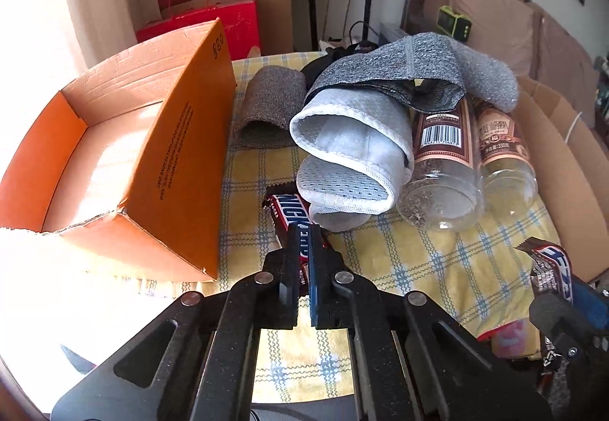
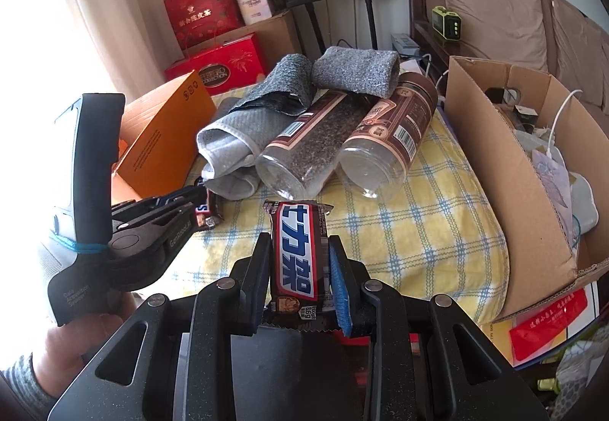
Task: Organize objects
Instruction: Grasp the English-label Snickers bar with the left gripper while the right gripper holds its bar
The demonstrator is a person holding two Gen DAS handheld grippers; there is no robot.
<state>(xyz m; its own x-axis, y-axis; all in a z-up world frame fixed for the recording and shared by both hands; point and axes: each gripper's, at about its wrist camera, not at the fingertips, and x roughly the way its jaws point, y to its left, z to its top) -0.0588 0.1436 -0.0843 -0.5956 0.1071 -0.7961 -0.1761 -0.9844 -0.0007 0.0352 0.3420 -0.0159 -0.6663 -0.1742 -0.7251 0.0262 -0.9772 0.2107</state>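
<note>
Your left gripper (image 1: 303, 230) is clamped narrow on a Snickers bar (image 1: 291, 217) that lies on the yellow checked cloth (image 1: 418, 261), its far end tucked against the pale rolled sock (image 1: 350, 147). The jaws bite the near half only, so the far end will droop on lift; raise straight up first, or the wrapper drags the sock with it.

Your right gripper (image 2: 300, 261) holds the second bar (image 2: 298, 253) squarely, pinched on its long edges, label up, clear of the cloth. Good grip; don't re-squeeze.

Likely destination is the orange box (image 1: 171, 162), just left of the left gripper, open top, nothing visible inside. Its near wall is tall and slanted towards you, so clear the rim before swinging over, then lower before releasing rather than dropping.

The two grippers are close: in the right view the left one (image 2: 190, 198) sits just beside the orange box. Go one at a time, left first.

Leave the two jars (image 2: 342, 143) alone; they lie on their sides and would roll if bumped.
</note>
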